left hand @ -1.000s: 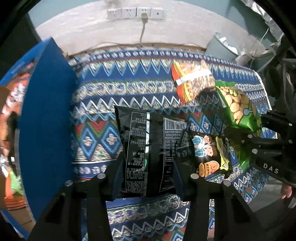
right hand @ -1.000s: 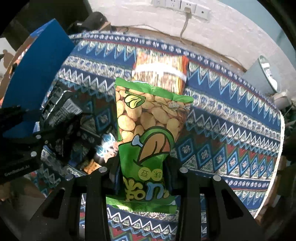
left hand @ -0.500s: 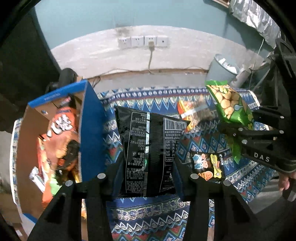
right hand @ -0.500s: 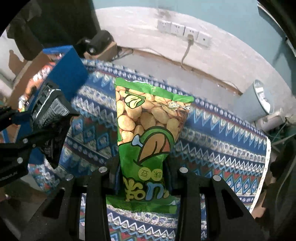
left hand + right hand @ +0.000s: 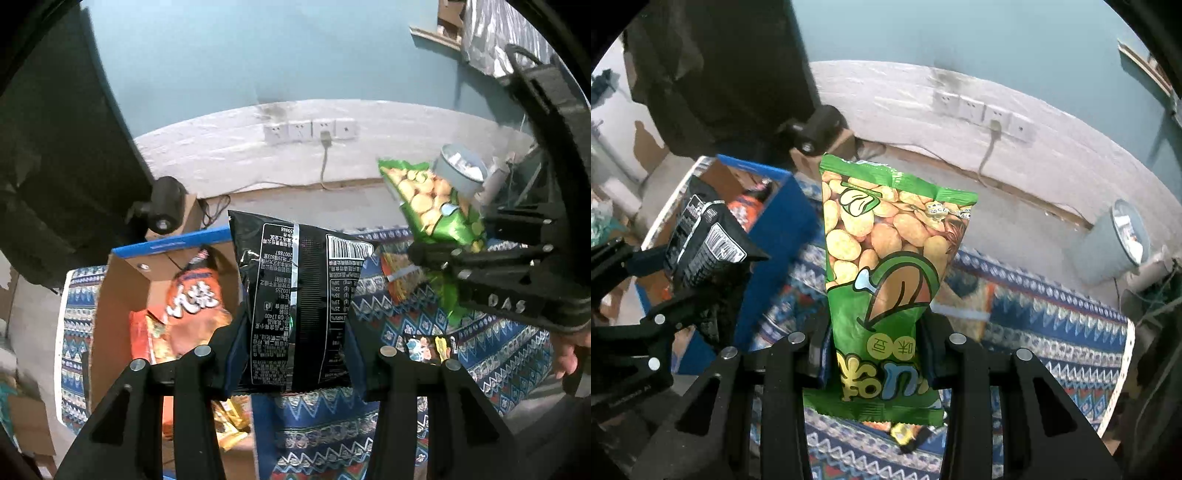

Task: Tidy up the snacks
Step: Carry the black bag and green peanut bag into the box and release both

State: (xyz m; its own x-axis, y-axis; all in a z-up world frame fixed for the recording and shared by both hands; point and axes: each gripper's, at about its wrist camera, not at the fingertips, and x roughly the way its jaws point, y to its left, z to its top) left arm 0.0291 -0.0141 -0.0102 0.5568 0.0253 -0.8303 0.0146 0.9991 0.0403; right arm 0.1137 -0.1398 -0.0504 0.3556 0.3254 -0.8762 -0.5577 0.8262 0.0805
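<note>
My left gripper point(image 5: 293, 347) is shut on a black snack bag point(image 5: 295, 295), held up in the air with its printed back facing me. My right gripper point(image 5: 875, 343) is shut on a green bean snack bag point(image 5: 886, 273), also lifted clear of the table. Each gripper shows in the other view: the right gripper point(image 5: 436, 254) with the green bag point(image 5: 432, 199), the left gripper point(image 5: 683, 291) with the black bag point(image 5: 701, 240). A blue-sided cardboard box point(image 5: 122, 295) holding an orange snack bag point(image 5: 195, 302) stands at the left.
A blue patterned tablecloth point(image 5: 498, 350) covers the table. On it lie an orange packet point(image 5: 399, 273) and a small dark packet point(image 5: 428, 347). A grey bin point(image 5: 1115, 240) stands on the floor at the right. Wall sockets point(image 5: 310, 131) sit on the far wall.
Both grippers have risen from the table with their bags and tilted upward, so the wall and the open box now show. The box's inside has come into view at the left.
</note>
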